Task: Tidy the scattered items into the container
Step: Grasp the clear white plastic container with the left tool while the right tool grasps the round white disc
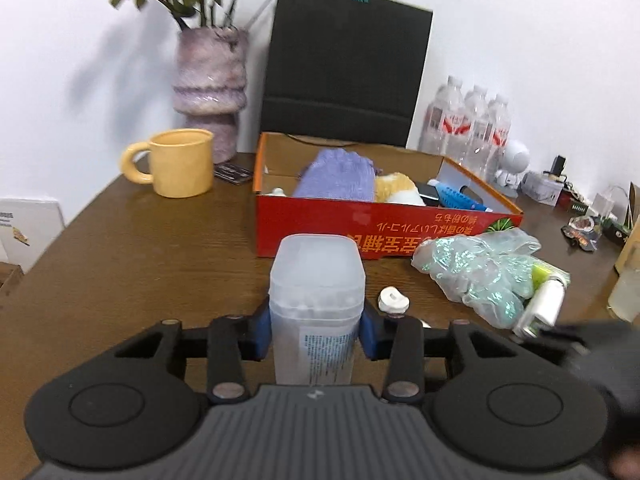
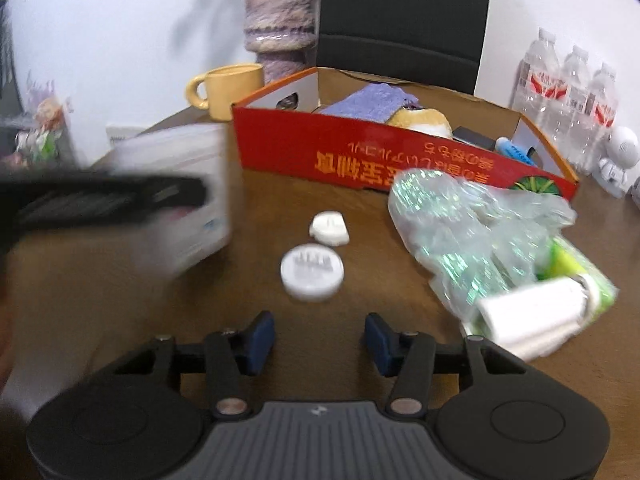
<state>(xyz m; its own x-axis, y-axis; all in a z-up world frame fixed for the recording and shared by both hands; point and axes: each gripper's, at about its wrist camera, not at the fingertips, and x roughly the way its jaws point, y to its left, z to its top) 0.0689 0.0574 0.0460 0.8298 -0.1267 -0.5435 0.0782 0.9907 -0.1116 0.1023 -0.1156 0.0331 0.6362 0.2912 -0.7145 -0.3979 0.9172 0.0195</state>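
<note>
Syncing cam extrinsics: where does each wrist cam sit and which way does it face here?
Left wrist: on the left gripper, looking forward and down over the wooden table to the red box; its blue pads clamp a translucent plastic container.
Right wrist: on the right gripper, same heading, from further right; jaws open with nothing between, white round cap ahead.
Shared: red box, yellow mug, plastic bag, vase, water bottles. Each view shows the other gripper, blurred, at its edge.
</note>
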